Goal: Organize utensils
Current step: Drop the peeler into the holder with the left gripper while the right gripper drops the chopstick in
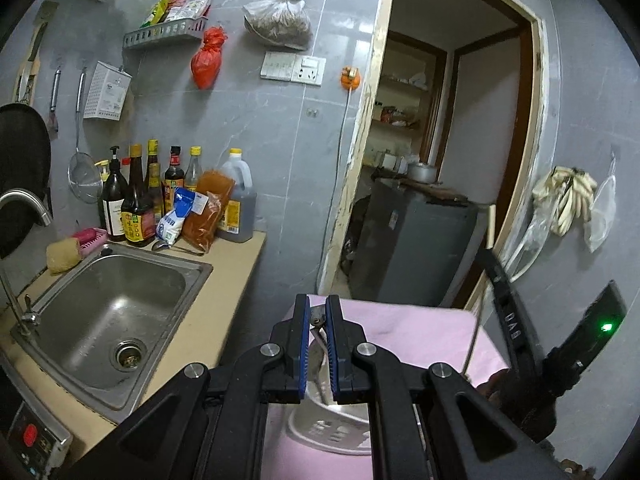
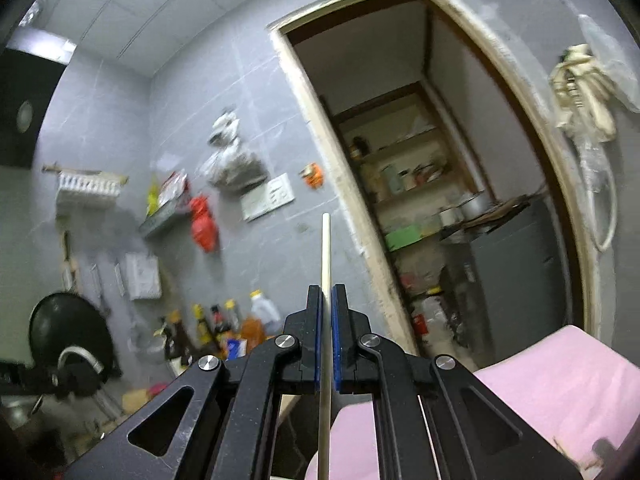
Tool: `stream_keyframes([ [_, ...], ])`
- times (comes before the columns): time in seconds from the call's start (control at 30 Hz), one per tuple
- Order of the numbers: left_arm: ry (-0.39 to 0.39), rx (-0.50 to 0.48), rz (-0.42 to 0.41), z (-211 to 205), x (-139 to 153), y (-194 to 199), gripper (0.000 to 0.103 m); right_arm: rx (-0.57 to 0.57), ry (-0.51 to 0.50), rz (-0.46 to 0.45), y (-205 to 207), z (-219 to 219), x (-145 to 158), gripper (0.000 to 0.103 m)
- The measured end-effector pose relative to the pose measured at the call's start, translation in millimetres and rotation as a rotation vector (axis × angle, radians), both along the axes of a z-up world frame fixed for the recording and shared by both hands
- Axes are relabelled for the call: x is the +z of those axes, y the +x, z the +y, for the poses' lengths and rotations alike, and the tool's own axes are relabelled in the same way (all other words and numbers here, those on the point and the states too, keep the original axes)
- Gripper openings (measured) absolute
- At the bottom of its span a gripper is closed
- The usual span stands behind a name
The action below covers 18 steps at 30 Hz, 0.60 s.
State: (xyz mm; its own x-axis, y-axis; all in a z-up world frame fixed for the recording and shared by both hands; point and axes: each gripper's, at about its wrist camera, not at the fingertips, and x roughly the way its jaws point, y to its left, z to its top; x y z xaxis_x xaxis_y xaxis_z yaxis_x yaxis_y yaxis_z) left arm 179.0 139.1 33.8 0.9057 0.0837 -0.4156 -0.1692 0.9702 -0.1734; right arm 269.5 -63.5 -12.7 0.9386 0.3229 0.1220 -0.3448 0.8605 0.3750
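In your left wrist view, your left gripper (image 1: 317,312) is clamped on the handle of a metal utensil (image 1: 317,320), whose end shows between the blue pads near the fingertips while the rest runs down behind the fingers; what kind of utensil it is you cannot tell. Directly below the fingers, on the pink cloth (image 1: 420,328), stands a white perforated holder (image 1: 332,428), and the utensil's lower part reaches down toward its opening; whether it touches the holder is hidden. To the left of the pink cloth lies the steel sink (image 1: 108,312), its basin holding nothing but the drain, with a yellow sponge (image 1: 63,255) on its far rim and a row of sauce bottles (image 1: 136,200) behind it. In your right wrist view, which is blurred, your right gripper (image 2: 327,294) is closed on a pale wooden chopstick (image 2: 326,248), which stands upright between the pads, its top well above the fingertips and its lower length running down between the fingers. The pink cloth (image 2: 560,380) lies below and to the right of that gripper.
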Motion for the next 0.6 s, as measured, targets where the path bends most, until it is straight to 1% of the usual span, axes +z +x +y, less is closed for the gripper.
stream_keyframes([
  [0.13, 0.046, 0.007, 0.018, -2.6, -9.5, 3.0, 0.008, -0.032, 0.045, -0.001, -0.7, -2.8, -10.0, 0.004],
  [0.23, 0.049, -0.002, 0.032, -3.8, -16.6, 4.7, 0.008, -0.042, 0.052, 0.009, 1.0, -0.6, -16.8, 0.004],
  [0.33, 0.038, -0.011, 0.048, -5.5, -23.3, 8.4, 0.008, -0.054, 0.034, 0.031, 4.2, 6.4, -24.4, 0.004],
  [0.47, 0.030, -0.018, 0.073, -7.5, -32.7, 14.8, 0.008, -0.073, -0.051, 0.042, 4.0, 17.1, -28.7, 0.004],
  [0.6, 0.019, -0.020, 0.087, -9.1, -39.3, 18.5, 0.008, -0.077, -0.075, 0.053, 3.5, 18.4, -31.6, 0.004],
])
